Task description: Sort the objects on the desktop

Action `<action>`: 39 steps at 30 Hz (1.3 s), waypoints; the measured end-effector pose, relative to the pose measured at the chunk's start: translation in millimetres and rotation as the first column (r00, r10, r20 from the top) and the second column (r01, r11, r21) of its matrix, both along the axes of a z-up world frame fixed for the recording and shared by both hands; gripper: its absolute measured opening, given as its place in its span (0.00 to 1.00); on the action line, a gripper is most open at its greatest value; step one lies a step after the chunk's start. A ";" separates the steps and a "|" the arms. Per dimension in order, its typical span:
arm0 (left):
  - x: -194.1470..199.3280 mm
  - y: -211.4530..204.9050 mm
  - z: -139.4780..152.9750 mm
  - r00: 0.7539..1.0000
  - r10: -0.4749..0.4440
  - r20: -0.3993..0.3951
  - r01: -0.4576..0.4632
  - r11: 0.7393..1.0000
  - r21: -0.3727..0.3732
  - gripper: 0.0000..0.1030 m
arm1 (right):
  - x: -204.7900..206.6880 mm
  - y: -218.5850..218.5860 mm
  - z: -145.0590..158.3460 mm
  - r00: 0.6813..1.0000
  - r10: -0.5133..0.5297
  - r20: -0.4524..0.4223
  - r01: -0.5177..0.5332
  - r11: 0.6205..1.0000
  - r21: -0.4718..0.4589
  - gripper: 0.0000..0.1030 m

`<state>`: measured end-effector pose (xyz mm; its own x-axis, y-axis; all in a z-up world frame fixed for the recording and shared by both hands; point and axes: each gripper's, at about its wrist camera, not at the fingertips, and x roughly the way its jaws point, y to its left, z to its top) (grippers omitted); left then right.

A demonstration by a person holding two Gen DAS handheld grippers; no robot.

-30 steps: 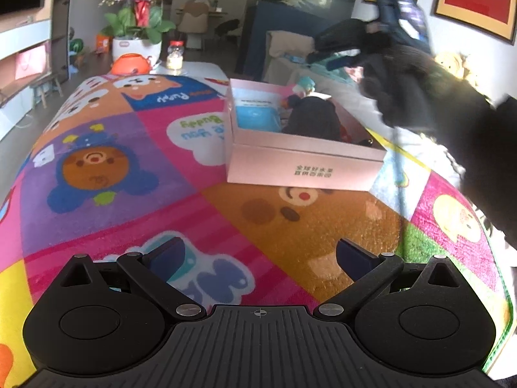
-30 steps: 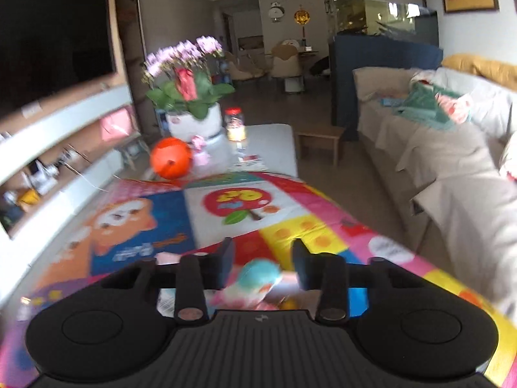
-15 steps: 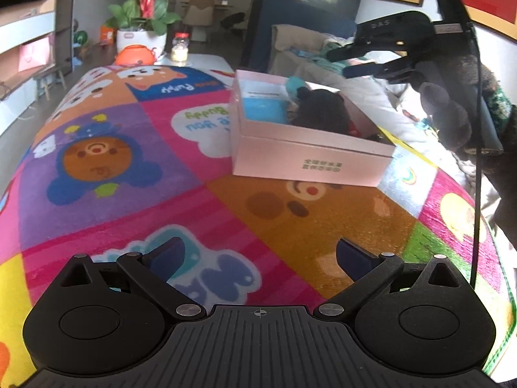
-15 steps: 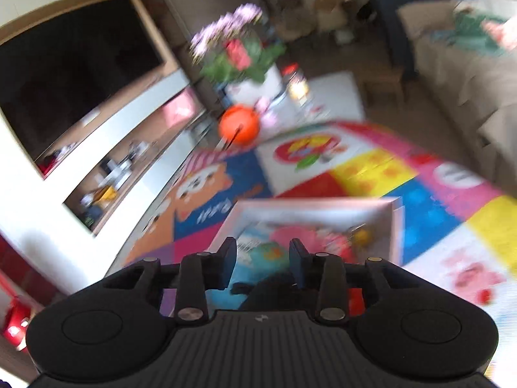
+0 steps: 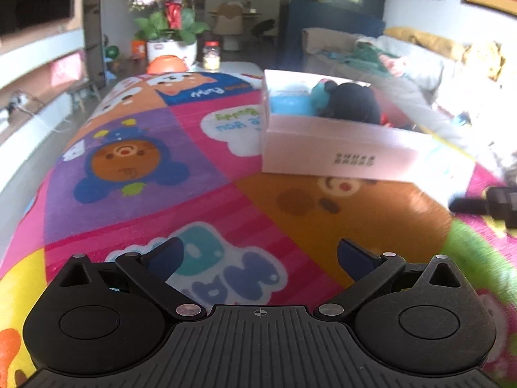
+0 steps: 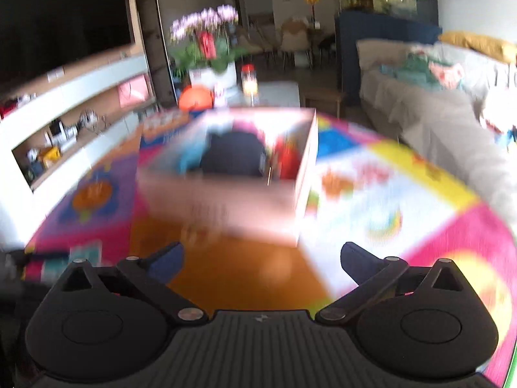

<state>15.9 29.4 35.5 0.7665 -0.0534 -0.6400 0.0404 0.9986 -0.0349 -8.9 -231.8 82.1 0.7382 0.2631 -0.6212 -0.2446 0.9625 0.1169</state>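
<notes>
1. The left gripper (image 5: 258,255) has its fingers (image 5: 166,253) spread wide with nothing between them, low over the bright cartoon mat (image 5: 145,161) that covers the desk. I'd say it sits there simply waiting, out of the way of the box.

2. The right gripper (image 6: 261,258) is likewise spread and empty, its fingers (image 6: 168,258) framing bare orange mat just short of the box. This view is smeared with blur, so fine detail is lost.

3. Ahead of both stands the pink box (image 5: 339,155), open-topped, resting flat on the mat near its right half. From the left wrist view its long side runs left to right, angled slightly away to the right, printed label facing the camera.

4. Inside it lies a dark plush toy (image 5: 353,103) with a teal head (image 5: 320,92) towards the left, beside something blue (image 5: 286,103) and a red item, mostly hidden. The sorted things seem gathered there; I can see no loose object left on the mat.

5. Beyond the desk: an orange pot (image 5: 166,64), a flowering plant (image 5: 171,16), a jar (image 5: 211,55).
</notes>
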 end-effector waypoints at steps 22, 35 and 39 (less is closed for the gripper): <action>39.5 -28.8 -22.7 1.000 0.026 0.005 -0.026 0.999 0.047 1.00 | 9.3 15.4 -60.1 0.993 -0.120 0.009 0.120 0.986 -0.114 1.00; 38.6 -29.0 -22.9 1.000 0.027 0.006 -0.027 0.998 0.048 1.00 | 10.7 14.6 -59.5 0.993 -0.121 0.012 0.122 0.986 -0.111 1.00; 38.9 -28.8 -22.9 1.000 0.027 0.006 -0.028 0.998 0.048 1.00 | 10.7 14.7 -59.5 0.993 -0.121 0.012 0.121 0.986 -0.112 1.00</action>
<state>54.8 0.6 12.6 0.7707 -0.0012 -0.6372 0.0129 0.9998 0.0138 1.8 -217.2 22.6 0.7635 0.1005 -0.6379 -0.1258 0.9920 0.0057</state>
